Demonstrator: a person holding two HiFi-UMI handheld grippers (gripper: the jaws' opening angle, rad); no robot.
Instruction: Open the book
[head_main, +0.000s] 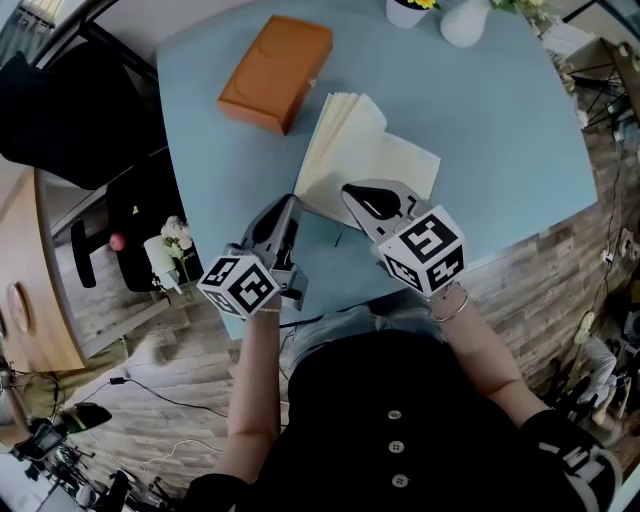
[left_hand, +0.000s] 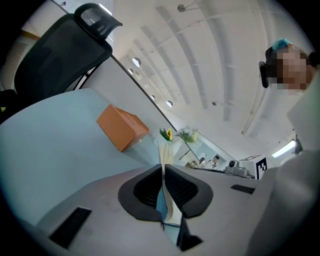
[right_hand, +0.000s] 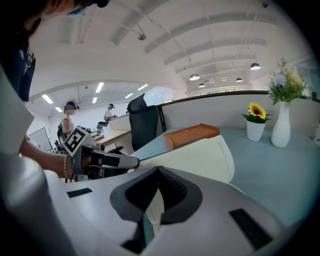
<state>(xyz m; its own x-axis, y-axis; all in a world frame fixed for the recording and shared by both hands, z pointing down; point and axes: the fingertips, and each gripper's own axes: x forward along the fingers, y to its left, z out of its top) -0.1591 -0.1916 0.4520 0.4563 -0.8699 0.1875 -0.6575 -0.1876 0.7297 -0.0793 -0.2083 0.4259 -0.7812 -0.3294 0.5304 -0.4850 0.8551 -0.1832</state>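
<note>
Closest in, the person's black top (head_main: 400, 420) fills the lower edge, with both arms reaching out from it. On the tabletop (head_main: 500, 120), the book (head_main: 365, 150) lies just on the person's side of the orange box (head_main: 277, 70), its cream pages fanned upward. The left tongs (head_main: 285, 218) are clenched on the thin blue cover edge, likely to pin that side down. The right tongs (head_main: 365, 200) pinch cream leaves to turn them over, so the opening looks well begun.
</note>
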